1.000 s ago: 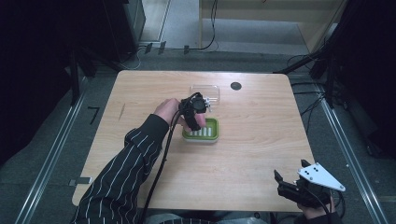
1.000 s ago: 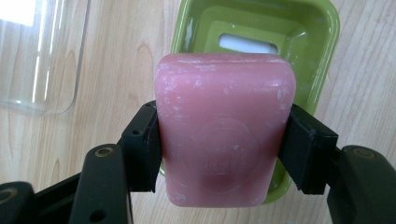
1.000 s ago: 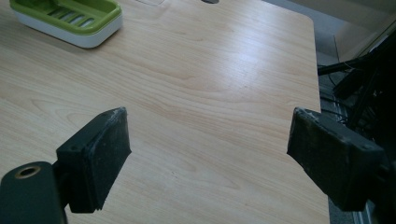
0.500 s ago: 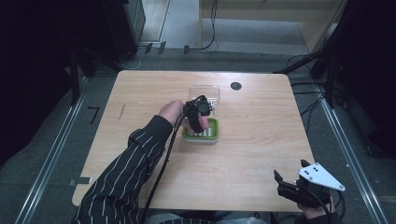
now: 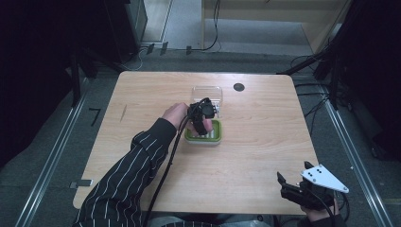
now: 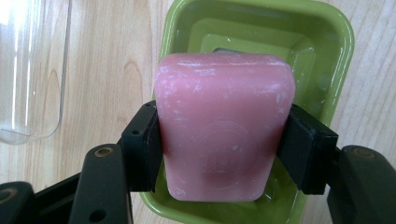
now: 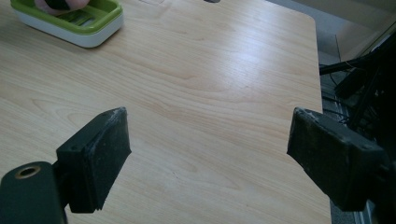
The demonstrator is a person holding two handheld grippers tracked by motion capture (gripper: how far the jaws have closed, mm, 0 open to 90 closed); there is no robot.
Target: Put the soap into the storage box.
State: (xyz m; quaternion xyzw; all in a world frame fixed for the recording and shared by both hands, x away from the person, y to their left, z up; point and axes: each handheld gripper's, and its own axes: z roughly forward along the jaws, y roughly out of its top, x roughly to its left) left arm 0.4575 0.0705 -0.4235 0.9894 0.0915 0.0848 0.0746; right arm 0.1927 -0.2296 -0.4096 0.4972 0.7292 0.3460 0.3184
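The left hand-held gripper [image 6: 223, 149] is clamped on a pink bar of soap [image 6: 224, 126], one black jaw pressed against each long side of the bar. In the left gripper view the soap sits between the jaws directly over a green soap dish [image 6: 327, 56]; whether its underside touches the dish cannot be told. The bar's face is scuffed with pale marks and carries a faint round stamp near the middle.

Seen from the high view, this left hand-held gripper [image 5: 202, 124] hangs over the soap dish [image 5: 215, 137] near the middle of the tabletop [image 5: 265, 142], with the person's left hand [image 5: 175, 114] just behind it and a striped sleeve [image 5: 127, 179] running back toward the near edge. A cable trails from the gripper down along the forearm. Just beyond the dish lies a clear plastic lid [image 5: 208, 93] — it also shows at the left edge of the left gripper view [image 6: 28, 70], flat on the wood beside the dish. A small dark disc [image 5: 239, 87] lies farther back on the tabletop.

The right hand-held gripper [image 5: 295, 189] is at the near right corner of the tabletop, well apart from the dish, its grey three-cornered plate [image 5: 325, 178] on top. In its own view the right hand-held gripper [image 7: 208, 158] has its jaws spread wide with nothing between them — bare wood lies below, and the green soap dish on its white base [image 7: 74, 23] shows far off at the upper left.
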